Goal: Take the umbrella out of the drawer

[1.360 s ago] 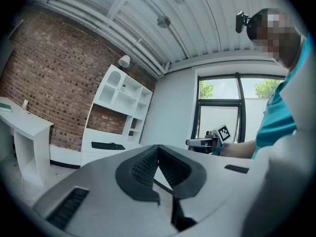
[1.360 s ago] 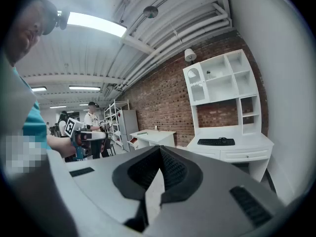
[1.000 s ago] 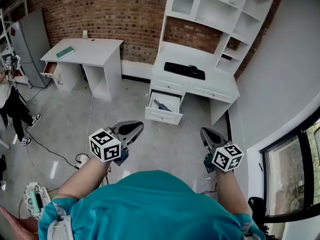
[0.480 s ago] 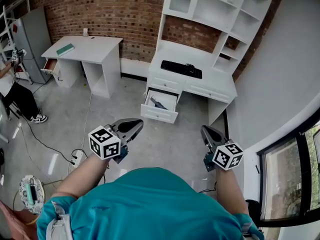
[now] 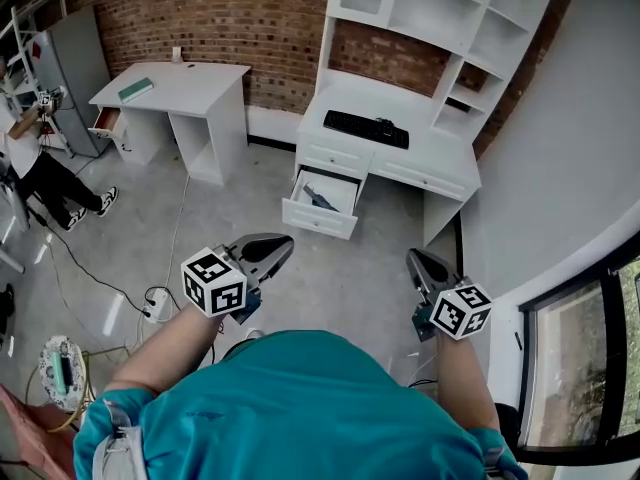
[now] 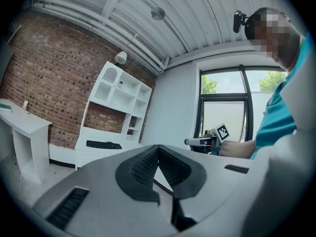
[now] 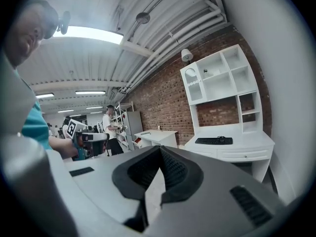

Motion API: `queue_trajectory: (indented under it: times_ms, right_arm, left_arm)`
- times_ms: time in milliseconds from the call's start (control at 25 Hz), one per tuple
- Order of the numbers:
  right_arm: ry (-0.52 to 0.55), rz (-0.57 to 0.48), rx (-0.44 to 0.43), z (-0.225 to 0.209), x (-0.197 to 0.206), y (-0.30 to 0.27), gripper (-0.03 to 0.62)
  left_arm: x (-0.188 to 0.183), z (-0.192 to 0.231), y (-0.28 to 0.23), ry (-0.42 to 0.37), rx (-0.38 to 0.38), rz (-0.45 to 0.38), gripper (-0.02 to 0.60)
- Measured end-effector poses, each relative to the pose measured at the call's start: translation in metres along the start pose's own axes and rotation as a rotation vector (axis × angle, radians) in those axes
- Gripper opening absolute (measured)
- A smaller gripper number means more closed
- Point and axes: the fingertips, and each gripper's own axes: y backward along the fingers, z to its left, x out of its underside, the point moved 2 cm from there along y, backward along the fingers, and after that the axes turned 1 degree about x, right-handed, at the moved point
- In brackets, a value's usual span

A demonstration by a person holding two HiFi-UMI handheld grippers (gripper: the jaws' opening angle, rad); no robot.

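The umbrella [image 5: 322, 200] is a dark, slim shape lying in the open white drawer [image 5: 318, 218] on the left side of the hutch desk [image 5: 430, 168]. Both grippers hang in the air over the floor, well short of the drawer. My left gripper [image 5: 283, 244] is shut and holds nothing; in its own view the pads [image 6: 148, 163] meet. My right gripper [image 5: 413, 259] is shut and holds nothing too, its pads [image 7: 170, 168] pressed together. Each gripper view shows the other gripper to the side: the right gripper [image 6: 201, 142] and the left gripper [image 7: 92, 138].
A black keyboard [image 5: 365, 128] lies on the hutch desk. A second white desk [image 5: 170, 83] stands at the left with a small open drawer [image 5: 104, 121]. A person [image 5: 45, 168] stands by a grey cabinet [image 5: 82, 58]. A power strip [image 5: 155, 306] and cables lie on the floor.
The whole view has shifted as I walk toward the hutch desk, and both shut grippers travel with me. The person at the left has come further into view.
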Motion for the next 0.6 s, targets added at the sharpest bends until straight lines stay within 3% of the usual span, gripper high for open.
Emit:
queue_trajectory:
  times_ms: [280, 600]
  right_arm:
    - [-0.009, 0.032, 0.005, -0.017, 0.001, -0.053, 0.021]
    - [0.018, 0.003, 0.082, -0.058, -0.027, -0.174, 0.021]
  left_arm:
    - [0.003, 0.058, -0.019, 0.037, 0.009, 0.008, 0.015]
    - [-0.012, 0.196, -0.072, 0.007, 0.119, 0.007, 0.015]
